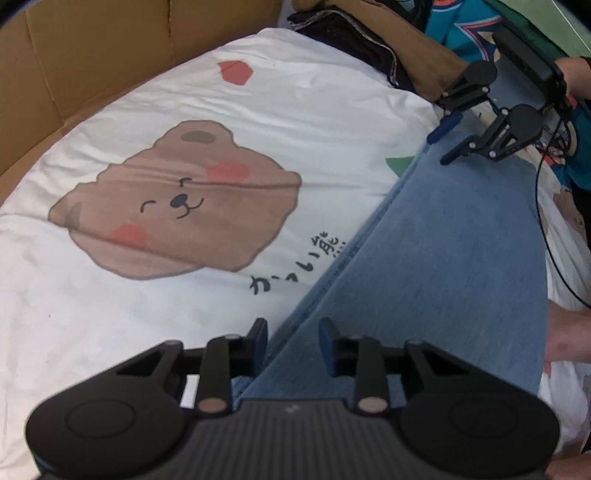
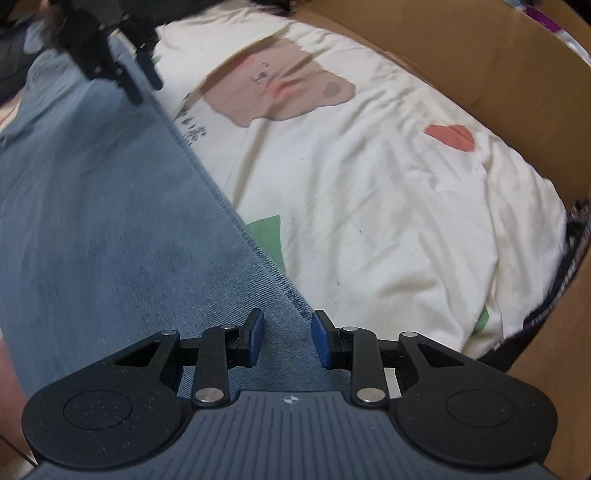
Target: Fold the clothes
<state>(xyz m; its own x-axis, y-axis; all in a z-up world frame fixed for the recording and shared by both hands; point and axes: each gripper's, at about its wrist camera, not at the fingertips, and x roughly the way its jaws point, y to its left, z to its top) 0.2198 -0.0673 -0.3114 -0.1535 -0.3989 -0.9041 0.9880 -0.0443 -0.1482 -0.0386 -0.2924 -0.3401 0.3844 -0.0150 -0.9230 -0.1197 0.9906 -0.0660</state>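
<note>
- brown cardboard walls (image 1: 92,55) are seen rising behind a white quilt printed with a brown bear face, red hearts and dark script (image 1: 184,122), which serves as the working surface.
- light blue denim jeans (image 1: 443,240) are laid flat on the quilt in a long strip, their stitched side seam running along the bear print and covering part of a green patch (image 2: 267,236).
- dark and tan garments (image 1: 369,40) are piled at the quilt's far edge in the left wrist view, with a teal printed fabric (image 1: 461,29) beside them.
- the left gripper (image 1: 293,341) is held steeply downward over the near end of the jeans; its blue-padded fingers are seen apart, one on each side of the seam edge, and denim lies between them without being pinched.
- the right gripper (image 2: 288,338) is held over the opposite end of the jeans at the same seam; its pads are likewise seen apart, with denim in the gap and no clamping visible.
- each gripper is visible in the other's view, at the far end of the denim strip.
- part of a hand (image 1: 576,74) is seen behind the right gripper.
</note>
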